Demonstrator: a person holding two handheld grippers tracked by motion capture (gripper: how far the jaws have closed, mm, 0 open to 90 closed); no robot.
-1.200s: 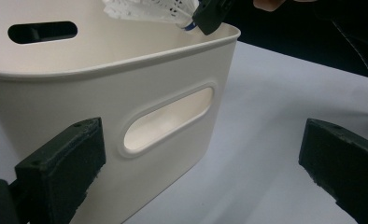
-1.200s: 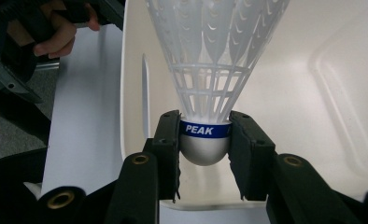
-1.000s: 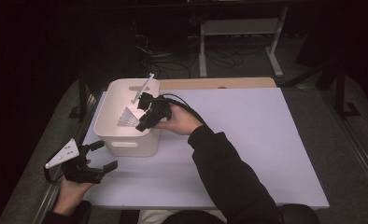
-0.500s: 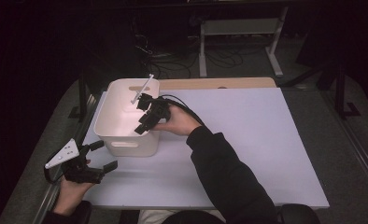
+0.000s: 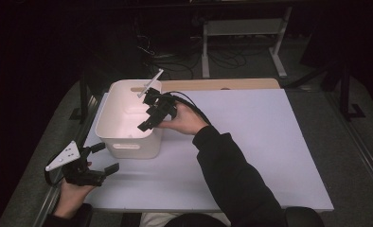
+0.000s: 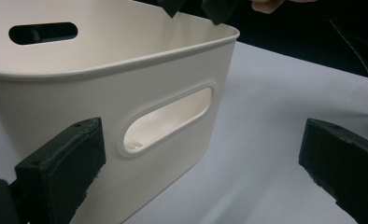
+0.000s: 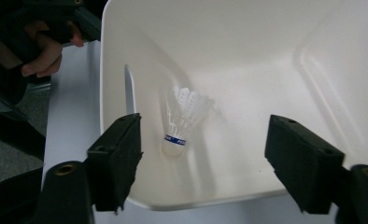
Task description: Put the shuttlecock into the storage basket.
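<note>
A white plastic bin with handle slots stands on the left part of the white table. On its floor lies a white shuttlecock, cork end toward the camera. My right gripper hovers over the bin's right rim; its jaws have just been opening and now stand open, with nothing between them. In front of the bin, at the table's near left corner, my left gripper is open and faces the bin's slotted wall. Nothing sits between its pads.
The white table top stretches to the right of the bin. A wooden board runs along the far edge. Beyond it, a metal stand and cables lie on the dark floor.
The shuttlecock, earlier held in my right gripper above the bin, has dropped to the bin floor as the jaws spread apart. My left gripper has stayed where it was.
</note>
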